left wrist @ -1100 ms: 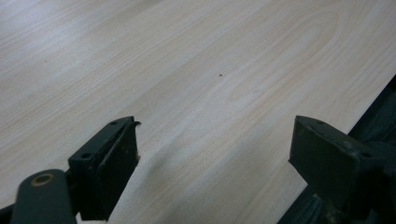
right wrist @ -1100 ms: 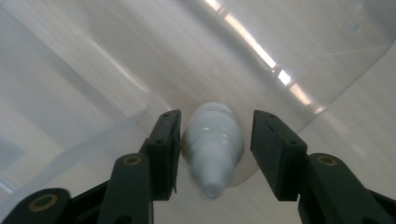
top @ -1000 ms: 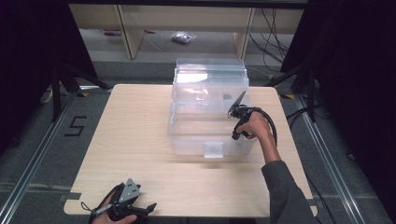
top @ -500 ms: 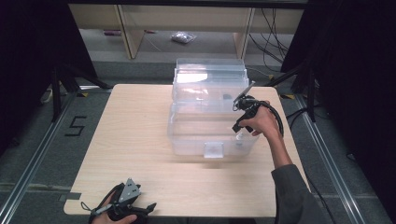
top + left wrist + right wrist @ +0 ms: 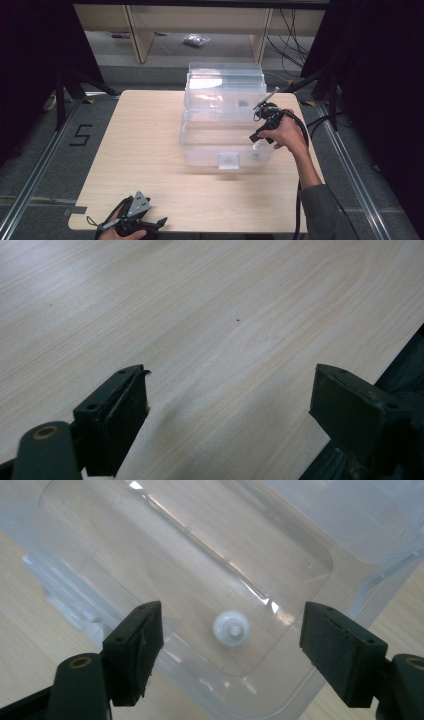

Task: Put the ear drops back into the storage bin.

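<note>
Blurring through the clear walls, the contents of the transparent plastic storage box (image 5: 225,120) are staying hard to make out from the high view; a small dark item near its back right cannot be identified. The right gripper (image 5: 230,645) is hovering over the box's right front corner, jaws standing wide apart with nothing between them, and a small round white plastic cap (image 5: 231,628) is lying on the box floor beneath. The left gripper (image 5: 230,415) is resting low at the front left edge of the pale wooden table (image 5: 140,140), partly cut off, jaws spread apart over bare wood. Open tabletop is lying left of the box.
</note>
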A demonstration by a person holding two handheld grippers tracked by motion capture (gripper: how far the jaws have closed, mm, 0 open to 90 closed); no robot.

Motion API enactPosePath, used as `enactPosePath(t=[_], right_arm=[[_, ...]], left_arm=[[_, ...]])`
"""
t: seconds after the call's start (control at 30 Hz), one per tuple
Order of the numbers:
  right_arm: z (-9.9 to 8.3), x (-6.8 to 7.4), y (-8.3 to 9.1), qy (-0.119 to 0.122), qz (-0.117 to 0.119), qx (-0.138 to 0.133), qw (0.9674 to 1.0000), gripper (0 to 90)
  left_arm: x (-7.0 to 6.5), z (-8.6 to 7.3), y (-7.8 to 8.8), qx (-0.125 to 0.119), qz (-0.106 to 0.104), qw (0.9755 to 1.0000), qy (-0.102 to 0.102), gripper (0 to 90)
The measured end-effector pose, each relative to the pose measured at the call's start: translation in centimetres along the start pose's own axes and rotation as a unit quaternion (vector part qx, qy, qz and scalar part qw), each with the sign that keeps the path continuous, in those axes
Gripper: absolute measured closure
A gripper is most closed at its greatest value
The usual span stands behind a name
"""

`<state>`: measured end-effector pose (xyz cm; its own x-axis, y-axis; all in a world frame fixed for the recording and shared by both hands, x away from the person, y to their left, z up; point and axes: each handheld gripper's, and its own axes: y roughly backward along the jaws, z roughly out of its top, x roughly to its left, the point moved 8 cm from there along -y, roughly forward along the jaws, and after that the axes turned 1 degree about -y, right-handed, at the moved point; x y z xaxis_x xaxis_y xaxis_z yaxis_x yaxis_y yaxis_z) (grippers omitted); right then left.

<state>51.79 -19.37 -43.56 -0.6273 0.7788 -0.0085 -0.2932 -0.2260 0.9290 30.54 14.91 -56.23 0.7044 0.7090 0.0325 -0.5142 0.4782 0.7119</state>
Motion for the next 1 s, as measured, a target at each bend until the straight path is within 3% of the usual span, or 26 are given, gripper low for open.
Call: enactPosePath(t=[0.1,0.13,0.47,0.5,0.7,0.73,0.77,1.0], right_arm=[[-0.2,0.1,0.0,-0.004,0.001,0.001,1.0,26.2],[-0.4,0.4,0.1,-0.008,0.012,0.002,0.9999,26.2],[-0.9,0.4,0.2,-0.002,0.008,-0.017,0.9998,26.1],[-0.9,0.6,0.3,-0.011,0.012,-0.017,0.9997,26.0],[-1.0,0.9,0.7,0.0,0.012,-0.025,0.9996,26.0],[-1.0,1.1,0.8,-0.006,0.014,-0.025,0.9996,26.0],[-1.0,1.2,0.8,-0.002,0.015,-0.027,0.9995,26.0],[-1.4,1.7,1.0,0.001,0.022,-0.034,0.9992,25.6]], left_arm=[[0.0,0.0,0.0,-0.001,-0.001,1.0,0.001,14.8],[0.0,-0.2,0.1,0.01,-0.005,0.9999,-0.006,14.9],[0.1,-0.2,0.2,0.011,-0.003,0.9999,-0.012,14.9],[0.1,-0.2,0.2,0.01,-0.004,0.9999,-0.011,14.8],[0.2,-0.2,0.2,0.012,-0.001,0.9998,-0.013,14.8],[0.0,0.0,-0.1,-0.004,0.0,1.0,0.005,14.9],[-0.1,0.1,-0.1,-0.006,-0.002,0.9999,0.008,14.8],[0.1,-0.2,0.2,0.012,-0.004,0.9999,-0.011,14.8]])
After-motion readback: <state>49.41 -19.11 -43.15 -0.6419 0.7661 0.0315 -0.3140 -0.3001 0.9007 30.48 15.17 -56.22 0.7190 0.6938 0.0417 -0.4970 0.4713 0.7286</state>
